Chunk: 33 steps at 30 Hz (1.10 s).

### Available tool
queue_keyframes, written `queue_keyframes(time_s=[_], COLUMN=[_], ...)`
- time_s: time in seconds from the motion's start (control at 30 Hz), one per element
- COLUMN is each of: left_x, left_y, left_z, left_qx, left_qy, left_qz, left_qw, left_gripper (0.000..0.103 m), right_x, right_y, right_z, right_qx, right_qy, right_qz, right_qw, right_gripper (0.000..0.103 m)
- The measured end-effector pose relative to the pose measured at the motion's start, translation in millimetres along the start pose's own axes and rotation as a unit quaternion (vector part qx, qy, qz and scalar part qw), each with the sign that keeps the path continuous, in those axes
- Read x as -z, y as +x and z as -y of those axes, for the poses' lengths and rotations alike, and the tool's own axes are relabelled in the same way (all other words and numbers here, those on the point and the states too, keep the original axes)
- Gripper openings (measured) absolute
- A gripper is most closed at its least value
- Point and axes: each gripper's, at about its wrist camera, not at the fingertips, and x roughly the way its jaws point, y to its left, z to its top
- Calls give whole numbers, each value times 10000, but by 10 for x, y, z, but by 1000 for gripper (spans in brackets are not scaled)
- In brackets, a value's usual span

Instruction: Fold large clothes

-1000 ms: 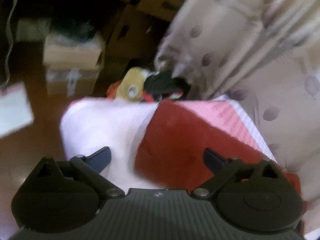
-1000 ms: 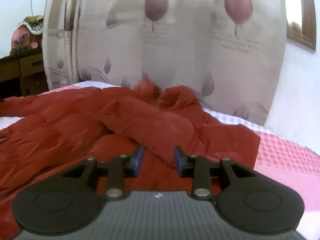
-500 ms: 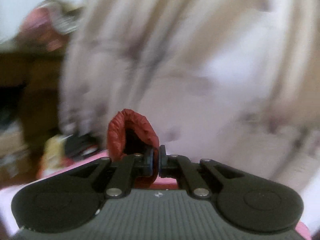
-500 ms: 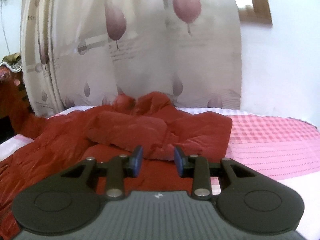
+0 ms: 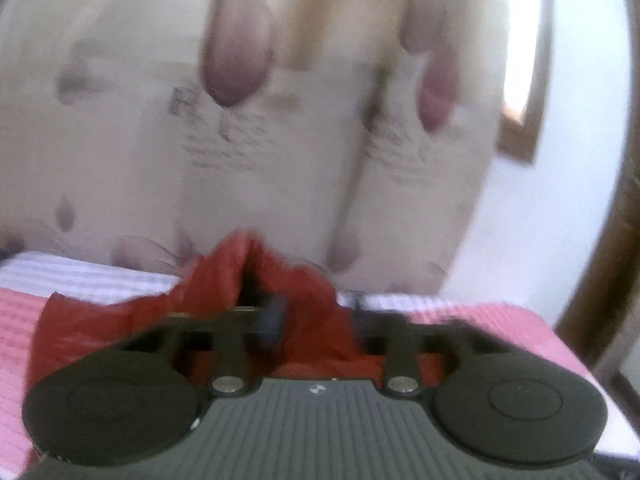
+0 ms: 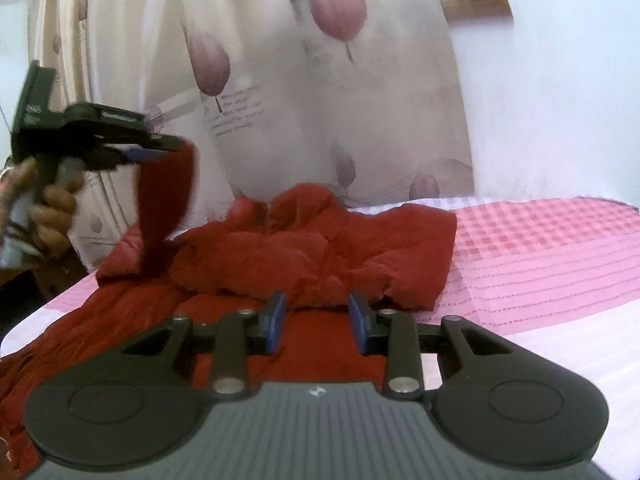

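Observation:
A large red padded jacket (image 6: pixel 312 252) lies crumpled on the pink checked bed (image 6: pixel 540 260). My left gripper (image 6: pixel 160 151) is raised at the left of the right wrist view and is shut on the jacket's sleeve (image 6: pixel 168 200), which hangs down from it. In the blurred left wrist view the left gripper (image 5: pixel 316 320) has red fabric (image 5: pixel 304 300) bunched between its fingers, which stand somewhat apart. My right gripper (image 6: pixel 318 322) is open and empty, low over the jacket's near part.
A cream curtain with purple tulip print (image 6: pixel 320 80) hangs behind the bed. A white wall (image 6: pixel 560 100) and a wooden window frame (image 6: pixel 480 0) are at the right. The bed's left edge (image 6: pixel 36 320) drops to a dark floor.
My left gripper has shut on the sleeve end, lifted it high and swung it right over the bed. My right gripper stayed open, with its view turning right.

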Motion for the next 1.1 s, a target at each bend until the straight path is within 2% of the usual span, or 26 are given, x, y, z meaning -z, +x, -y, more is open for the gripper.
queue_keyframes(time_s=[0.03,0.07,0.13,0.2,0.27,0.3,0.33,0.37,0.4,0.43,0.47,0.57,0.67,0.77,0.83,0.9,0.97,1.1], left_x=[53,102,111,84,44,48,40,20,2,11,14,71,143,268,374,496,596,709], left_y=[2,-43,-150,-239,-328,-366,-355,-328,-251,-172,-102,84,254,528,679,787,824,824], left_z=[12,5,-85,-238,-442,-502,-571,-618,-680,-732,-788,-858,-834,-893,-1054,-1275,-1427,-1544], left_qx=[-103,-192,-116,-33,-143,-296,-469,-568,-680,-759,-809,-847,-909,-1352,-1570,-1607,-1495,-1348], left_qy=[-7,-49,-119,-266,-422,-409,-344,-278,-225,-233,-302,-391,-118,231,272,-36,-289,-478], left_qz=[88,270,542,582,721,752,704,599,391,185,2,-205,-369,-843,-1136,-1417,-1456,-1464], left_qw=[9999,9994,9984,9979,9964,9959,9958,9962,9967,9967,9963,9954,9951,9870,9807,9768,9776,9788], left_gripper=[89,99,103,103,102,98,87,67,53,31,24,24,24,24,24,24,18,17], right_x=[-8,-23,-62,-138,-252,-318,-421,-527,-641,-759,-870,-1119,-1175,-1013,-845,-698,-602,-515], right_y=[11,20,27,60,141,197,299,408,529,669,823,1372,1910,2390,2544,2605,2654,2780], right_z=[-14,-30,-92,-154,-217,-257,-324,-395,-473,-568,-682,-1018,-1272,-1330,-1244,-1142,-1056,-973], right_qx=[-24,-59,-115,-199,-314,-334,-354,-415,-494,-559,-623,-801,-724,-369,-210,-208,-248,-323], right_qy=[0,-14,-106,-186,-233,-268,-356,-446,-525,-630,-763,-1157,-1613,-2028,-2154,-2110,-1969,-1737], right_qz=[-2,1,46,94,145,158,155,165,176,187,177,-68,-411,-1047,-1340,-1542,-1693,-1979], right_qw=[10000,10000,9999,9996,9991,9990,9986,9980,9972,9963,9950,9900,9834,9729,9671,9650,9654,9642], right_gripper=[34,34,34,34,34,34,34,34,34,34,33,30,28,25,24,24,23,23])
